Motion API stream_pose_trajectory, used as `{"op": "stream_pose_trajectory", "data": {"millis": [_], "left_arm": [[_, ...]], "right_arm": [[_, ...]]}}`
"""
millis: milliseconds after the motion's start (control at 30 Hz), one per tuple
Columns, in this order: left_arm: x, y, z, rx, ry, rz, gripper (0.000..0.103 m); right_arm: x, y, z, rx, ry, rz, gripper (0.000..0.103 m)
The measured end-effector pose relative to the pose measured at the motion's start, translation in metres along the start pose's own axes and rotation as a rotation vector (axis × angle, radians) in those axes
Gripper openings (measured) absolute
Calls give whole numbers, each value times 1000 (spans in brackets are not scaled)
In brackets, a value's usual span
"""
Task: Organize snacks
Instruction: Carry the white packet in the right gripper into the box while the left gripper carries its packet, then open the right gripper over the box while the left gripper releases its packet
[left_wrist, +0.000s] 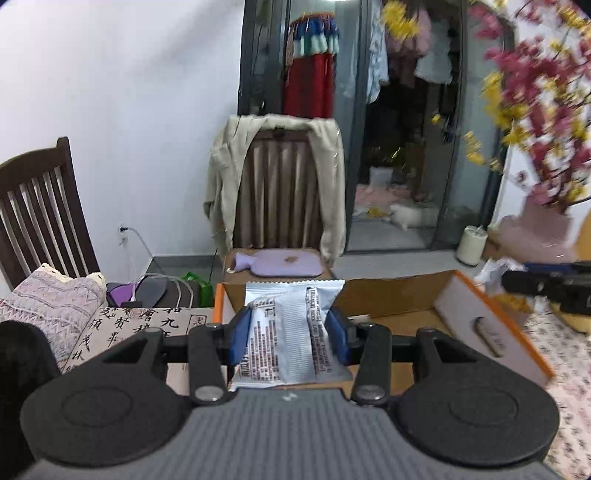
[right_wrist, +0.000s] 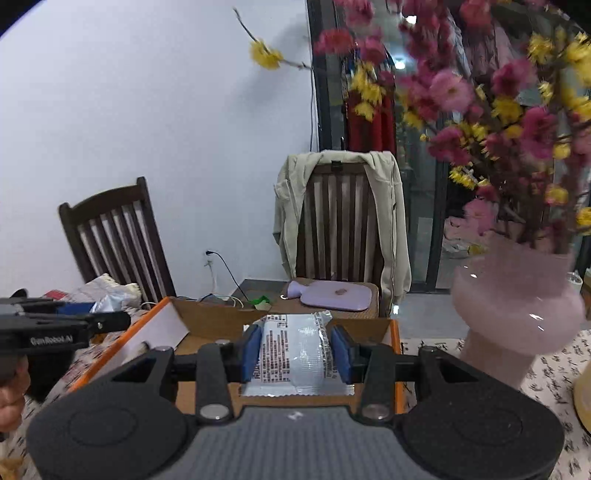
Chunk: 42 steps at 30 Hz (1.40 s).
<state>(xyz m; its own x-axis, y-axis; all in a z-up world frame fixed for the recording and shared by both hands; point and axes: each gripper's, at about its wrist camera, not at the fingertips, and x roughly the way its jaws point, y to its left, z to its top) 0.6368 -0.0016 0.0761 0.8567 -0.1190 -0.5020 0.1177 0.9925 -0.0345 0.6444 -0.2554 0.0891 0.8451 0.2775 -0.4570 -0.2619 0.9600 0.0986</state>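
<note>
Snack packets over the cardboard box (left_wrist: 402, 295): left tool (left_wrist: 291, 338) clamped on a creased silver packet (left_wrist: 284, 332), right tool (right_wrist: 295, 354) on another (right_wrist: 291, 350). Risk — slick foil slipping, or a swing knocking the pink vase (right_wrist: 517, 306) beside the box.

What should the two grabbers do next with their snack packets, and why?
Probably lower and let go: the left gripper and right gripper each pinch a silver packet above the open cardboard box.
</note>
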Motion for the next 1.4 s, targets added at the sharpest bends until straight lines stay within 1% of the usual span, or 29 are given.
{"op": "stream_pose_trajectory", "data": {"millis": [100, 200, 267, 333, 400, 433, 500, 600, 633, 700, 733, 767, 833, 933, 1067, 1133, 1200, 1267, 1333, 1400], "left_arm": [[35, 7, 8, -25, 71, 15, 45], [64, 11, 17, -44, 111, 24, 45], [77, 9, 19, -23, 126, 8, 45], [85, 4, 20, 4, 141, 19, 45], [96, -2, 19, 36, 181, 19, 45], [102, -3, 18, 47, 205, 32, 45], [112, -5, 14, 51, 225, 68, 46], [125, -3, 11, 47, 256, 76, 47], [125, -2, 10, 40, 256, 73, 50], [122, 0, 9, 25, 246, 59, 68], [120, 0, 8, 20, 237, 59, 70], [117, 0, 8, 21, 232, 52, 71], [112, 0, 8, 22, 229, 49, 73], [100, 0, 11, 20, 213, 38, 78], [77, 0, 15, 18, 194, 26, 80], [63, 1, 19, 13, 180, 17, 80], [48, 0, 22, 9, 162, 10, 81], [29, -1, 24, 12, 140, 0, 82], [10, -2, 23, 19, 122, -6, 83], [-10, -3, 20, 22, 106, -13, 83]], "right_arm": [[32, -7, 7, 14, 40, -20, 41], [64, -15, 12, 42, 96, -38, 41], [88, -22, 14, 63, 134, -55, 41], [109, -26, 12, 63, 172, -92, 41], [123, -28, 7, 72, 208, -113, 41], [129, -30, 4, 81, 228, -119, 41], [140, -32, 1, 92, 259, -131, 41], [152, -31, -6, 69, 290, -172, 41], [154, -30, -8, 67, 298, -180, 42], [152, -30, -11, 74, 299, -179, 41], [150, -29, -11, 74, 290, -174, 45], [146, -28, -10, 73, 283, -174, 52], [138, -27, -10, 80, 264, -185, 57], [127, -24, -5, 82, 244, -172, 58], [105, -16, 3, 62, 209, -174, 65], [90, -10, 5, 52, 198, -170, 66], [78, -4, 7, 42, 187, -169, 68], [62, 4, 8, 28, 173, -171, 76], [46, 13, 8, 21, 154, -176, 79], [30, 20, 6, 12, 139, -177, 79]]}}
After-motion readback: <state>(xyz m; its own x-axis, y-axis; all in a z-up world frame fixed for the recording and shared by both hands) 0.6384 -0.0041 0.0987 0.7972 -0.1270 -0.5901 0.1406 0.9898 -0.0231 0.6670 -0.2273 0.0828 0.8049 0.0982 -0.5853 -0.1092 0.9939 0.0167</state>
